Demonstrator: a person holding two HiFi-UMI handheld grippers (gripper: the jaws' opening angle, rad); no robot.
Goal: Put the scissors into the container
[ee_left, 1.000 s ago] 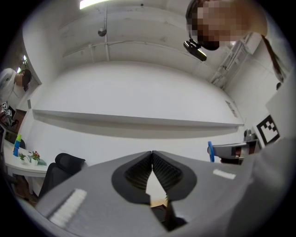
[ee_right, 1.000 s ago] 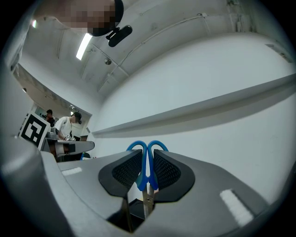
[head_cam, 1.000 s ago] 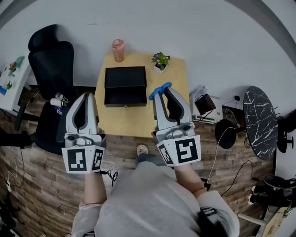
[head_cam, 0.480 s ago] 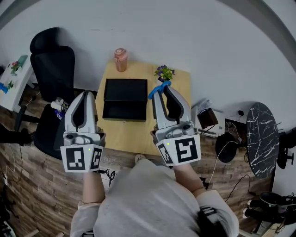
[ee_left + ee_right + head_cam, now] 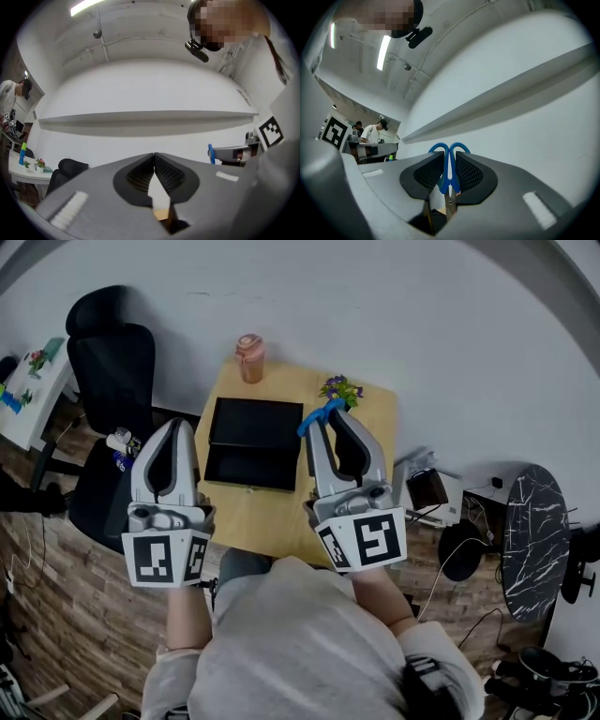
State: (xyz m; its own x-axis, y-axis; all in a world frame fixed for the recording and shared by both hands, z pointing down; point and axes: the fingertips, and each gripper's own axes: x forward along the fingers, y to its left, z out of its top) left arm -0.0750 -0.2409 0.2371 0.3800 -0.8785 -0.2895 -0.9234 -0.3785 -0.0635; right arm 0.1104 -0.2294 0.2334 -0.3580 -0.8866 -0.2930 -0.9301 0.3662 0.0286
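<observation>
Closed in on the bench (image 5: 272, 521) over the last second, drawing the black container (image 5: 251, 486) from well ahead of both tools to just beyond their tips. Kept the grip unchanged through that approach.

Right tool (image 5: 328, 424) clamped on the scissors (image 5: 317, 414): ribbed pads (image 5: 431, 173) pressed against the blue handles just above the pivot, finger loops poking out past the tips, blades pointing back toward the hand. Left tool (image 5: 173, 432) shut on nothing, pads meeting edge to edge, hanging off the container's left end.

Not yet delivered: scissors held in the air above the bench, at the container's right edge, with the open tray ahead and to the left of the right tool's tip. Small potted plant (image 5: 342, 390) just ahead and to the right of that tip; pink bottle (image 5: 249, 357) well beyond the container.

Judged from this: carry nearly finished, placement next. Calls for a short move left and down over the tray, then an opening of the right tool. Worth lowering before release, with loops leading and blades trailing, to avoid a bounce off the rim. Worth steering clear of the plant as well.
</observation>
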